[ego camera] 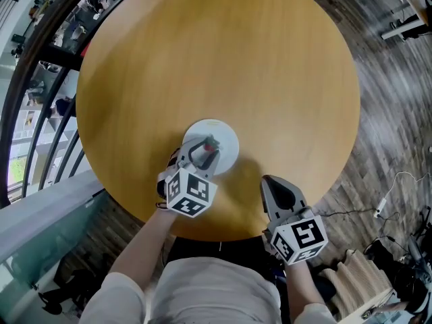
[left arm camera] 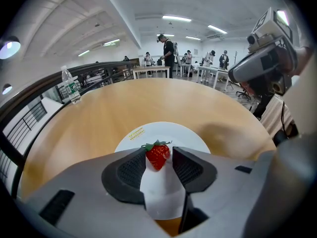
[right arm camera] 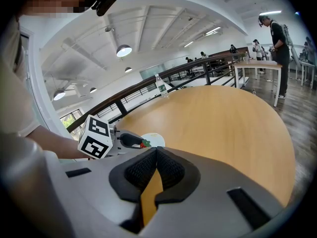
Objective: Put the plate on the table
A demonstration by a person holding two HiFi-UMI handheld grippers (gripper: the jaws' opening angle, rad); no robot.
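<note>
A small white plate lies flat on the round wooden table, near its front edge. My left gripper hovers over the plate with a red strawberry between its jaw tips. The berry leans against the left pad and a thin gap shows at the right pad, so the jaws stand open around it. The plate shows beneath and beyond the berry. My right gripper rests low over the table's front right with its pads together and nothing in them. The right gripper view shows the plate far left.
A clear water bottle stands at the table's far edge. A dark railing runs along the left side. Cables and a corrugated block lie on the wood floor at the right. People and tables stand far off.
</note>
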